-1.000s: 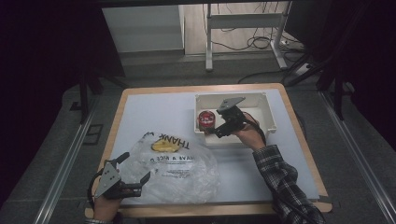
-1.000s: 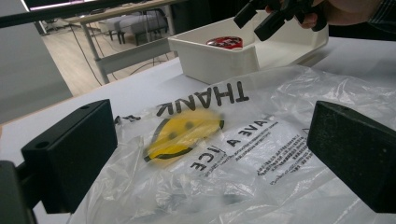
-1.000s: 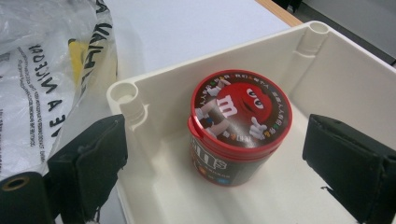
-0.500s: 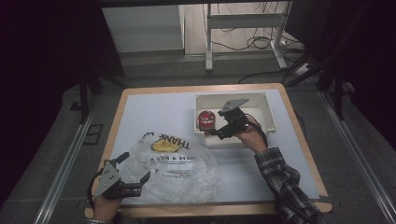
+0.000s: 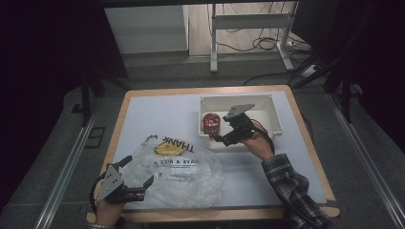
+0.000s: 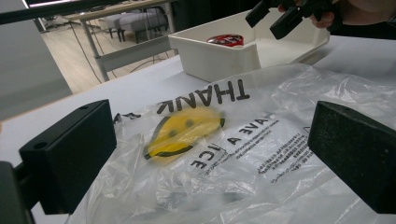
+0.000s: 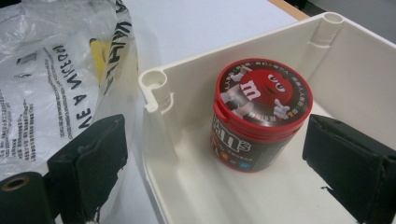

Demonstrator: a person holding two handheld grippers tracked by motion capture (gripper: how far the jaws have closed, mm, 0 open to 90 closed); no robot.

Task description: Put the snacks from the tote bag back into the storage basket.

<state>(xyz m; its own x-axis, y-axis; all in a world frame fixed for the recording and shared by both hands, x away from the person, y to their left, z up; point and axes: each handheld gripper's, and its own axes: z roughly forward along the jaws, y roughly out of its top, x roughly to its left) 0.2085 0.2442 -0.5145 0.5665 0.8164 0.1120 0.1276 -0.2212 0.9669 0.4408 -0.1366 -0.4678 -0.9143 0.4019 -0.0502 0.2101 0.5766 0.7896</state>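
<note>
Your right hand-held gripper [image 5: 220,138] hangs at the near left corner of the white rectangular plastic bin [image 5: 272,109], its jaws spread wide and gripping nothing. In the right gripper view one jaw stands outside the bin wall, the other inside it, with the round red-lidded candy tub [image 7: 259,112] upright between them and untouched. The tub sits in the bin's left end.

Your left hand-held gripper [image 5: 138,176] rests at the near left of the white counter [image 5: 157,114], jaws also open, flanking the near edge of the clear crinkled plastic bag with black lettering and a yellow smiley face [image 6: 233,140]. The bag lies flat just beside the bin.
</note>
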